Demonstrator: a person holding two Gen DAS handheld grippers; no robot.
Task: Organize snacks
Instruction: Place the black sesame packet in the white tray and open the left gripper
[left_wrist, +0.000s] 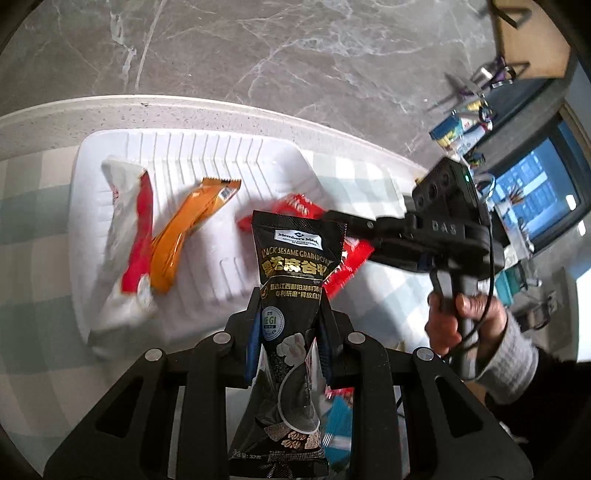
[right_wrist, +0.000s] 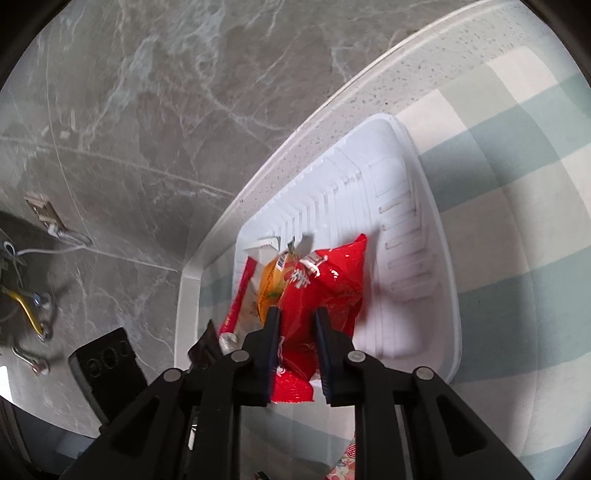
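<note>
We see the white ribbed tray on the checked cloth of the desk, marble floor beyond. Far left in the tray lies a white-and-red packet, and an orange packet leans against it, the two touching. In the middle our left tool is clamped tight on a black sesame grain powder pouch, which stands upright between the pads over the tray's near edge. Behind the pouch a red packet is pinched by our right tool, reaching in from the right with a hand on its grip. From the right wrist view the same red packet sits between the right tool pads, narrowed almost fully onto it, hanging over the tray beside the orange packet. Far right we note a monitor and cluttered small items, too blurred to name.
</note>
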